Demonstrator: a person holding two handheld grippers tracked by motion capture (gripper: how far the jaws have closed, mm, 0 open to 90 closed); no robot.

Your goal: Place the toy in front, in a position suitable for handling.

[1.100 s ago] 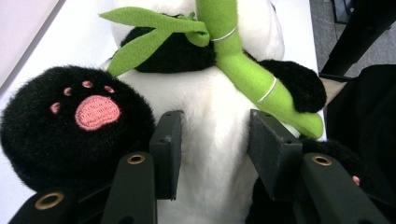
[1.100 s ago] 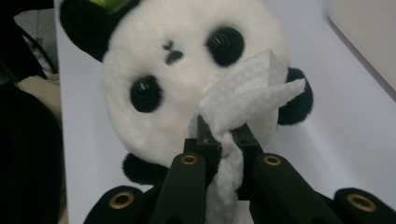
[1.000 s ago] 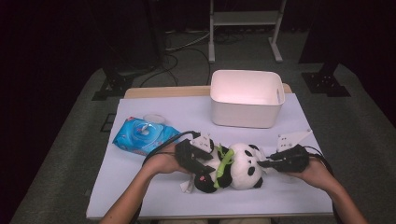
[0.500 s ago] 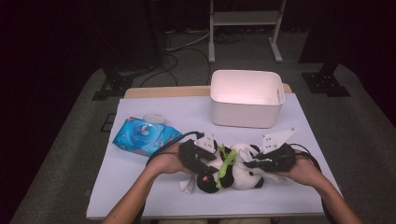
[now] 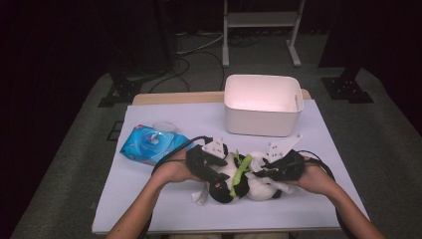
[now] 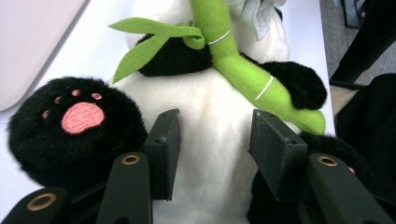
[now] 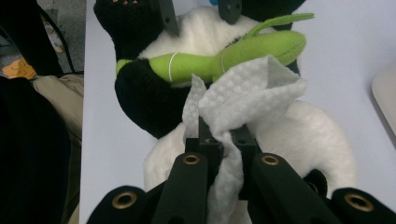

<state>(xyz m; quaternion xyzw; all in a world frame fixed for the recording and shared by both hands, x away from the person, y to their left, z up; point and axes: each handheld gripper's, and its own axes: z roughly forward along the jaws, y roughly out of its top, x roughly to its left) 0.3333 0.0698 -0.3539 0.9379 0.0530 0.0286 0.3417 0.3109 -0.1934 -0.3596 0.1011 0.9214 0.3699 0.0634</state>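
Panda toy (image 5: 238,178) is lying on the white table (image 5: 164,209), near its front edge and between our two hands. We are holding its belly with the left gripper (image 6: 212,140): the two black jaws are standing about half open, one on each side of the white fur, and they have just been opening a little, with the plush between them. The green bamboo stalk (image 6: 243,74) of the toy is lying across its chest, just beyond these jaws, and one black paw with a pink pad (image 6: 70,123) is resting beside the left one. With the right gripper (image 7: 223,140) we are pinching a white wet wipe (image 7: 247,100) tightly; the wipe is touching the panda near the bamboo. Farther back, the white bin (image 5: 262,103) is standing, and the blue wipes pack (image 5: 148,144) is lying to the left of our hands.
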